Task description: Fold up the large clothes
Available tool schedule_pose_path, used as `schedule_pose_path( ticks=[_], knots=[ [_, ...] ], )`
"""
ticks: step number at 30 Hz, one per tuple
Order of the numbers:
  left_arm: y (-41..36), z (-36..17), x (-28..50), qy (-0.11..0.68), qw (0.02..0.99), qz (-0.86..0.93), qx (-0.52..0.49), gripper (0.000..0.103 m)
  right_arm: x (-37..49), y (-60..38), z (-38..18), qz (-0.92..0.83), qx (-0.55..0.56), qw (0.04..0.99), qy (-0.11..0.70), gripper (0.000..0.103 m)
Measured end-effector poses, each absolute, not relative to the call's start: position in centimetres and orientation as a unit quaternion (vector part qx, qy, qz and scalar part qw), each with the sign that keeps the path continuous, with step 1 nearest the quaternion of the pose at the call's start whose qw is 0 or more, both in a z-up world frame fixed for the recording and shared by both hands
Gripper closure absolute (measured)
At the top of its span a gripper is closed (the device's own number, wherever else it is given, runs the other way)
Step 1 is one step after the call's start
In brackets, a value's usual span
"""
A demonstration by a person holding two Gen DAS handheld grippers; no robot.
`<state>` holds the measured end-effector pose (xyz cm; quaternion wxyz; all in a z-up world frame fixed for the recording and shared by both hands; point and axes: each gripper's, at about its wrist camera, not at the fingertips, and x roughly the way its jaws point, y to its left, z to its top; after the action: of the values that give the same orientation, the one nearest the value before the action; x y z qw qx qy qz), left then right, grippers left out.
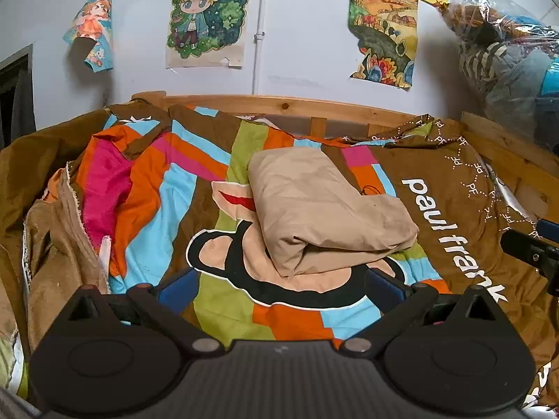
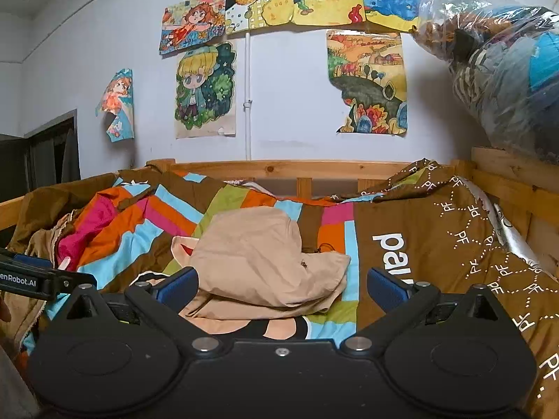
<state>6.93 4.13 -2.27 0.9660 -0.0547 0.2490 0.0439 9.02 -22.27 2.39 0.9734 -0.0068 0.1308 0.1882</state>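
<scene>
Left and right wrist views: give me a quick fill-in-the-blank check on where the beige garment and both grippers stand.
1. The beige garment lies ____ into a compact bundle.
2. It rests on the bedspread printed "paul ____".
3. The left gripper and right gripper both have jaws ____, holding nothing.

Missing words: folded; frank; open

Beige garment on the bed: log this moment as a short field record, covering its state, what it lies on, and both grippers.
garment: beige garment, folded into a compact bundle
surface: patterned quilt on a wooden-framed bed
left gripper: open, empty, short of the bundle
right gripper: open, empty, bundle's near edge between its fingers
contact: neither gripper grips the cloth
</scene>
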Motion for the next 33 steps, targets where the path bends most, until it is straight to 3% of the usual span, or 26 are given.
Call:
schedule_pose_path(
  ticks=[33],
  knots=[
    [4.39, -2.49, 7.06, 0.253, 0.965, 0.047, -0.054, 0.001, 9.30, -22.59, 2.14, 0.184, -0.003, 0.973, 0.141, 0.001]
  ],
)
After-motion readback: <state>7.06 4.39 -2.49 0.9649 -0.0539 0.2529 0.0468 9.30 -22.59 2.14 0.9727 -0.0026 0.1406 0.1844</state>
